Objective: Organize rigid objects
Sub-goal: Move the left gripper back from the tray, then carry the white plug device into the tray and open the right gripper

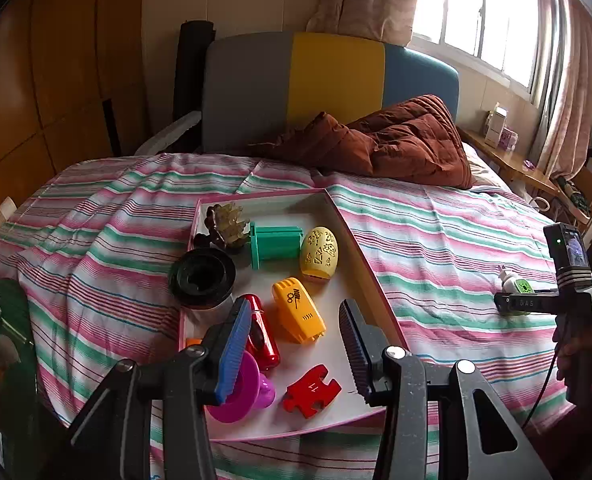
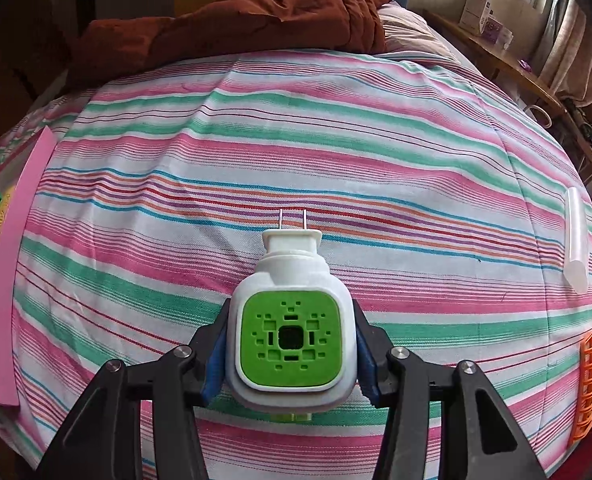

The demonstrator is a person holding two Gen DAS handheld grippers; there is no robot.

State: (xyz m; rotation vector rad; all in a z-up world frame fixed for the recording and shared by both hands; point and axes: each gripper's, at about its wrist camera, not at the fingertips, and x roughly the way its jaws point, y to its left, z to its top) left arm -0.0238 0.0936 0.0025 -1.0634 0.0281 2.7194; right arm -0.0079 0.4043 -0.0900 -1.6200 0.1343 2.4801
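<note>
A white tray with a pink rim (image 1: 369, 276) lies on the striped bed. In it are a yellow egg (image 1: 319, 253), a green block (image 1: 274, 243), a yellow vented piece (image 1: 297, 310), a red cylinder (image 1: 260, 332), a red puzzle piece (image 1: 311, 390), a magenta cup (image 1: 248, 390) and a black ring (image 1: 202, 278). My left gripper (image 1: 296, 344) is open above the tray's near end. My right gripper (image 2: 290, 348) is shut on a white and green plug-in device (image 2: 292, 332), held above the bedspread; they also show in the left wrist view (image 1: 515, 288).
A brown quilt (image 1: 383, 140) lies bunched at the headboard. A clear tube (image 2: 575, 240) and an orange ribbed item (image 2: 587, 384) lie at the bed's right side. The tray's pink rim (image 2: 14, 248) is at the far left. A wooden shelf (image 1: 511, 160) runs under the window.
</note>
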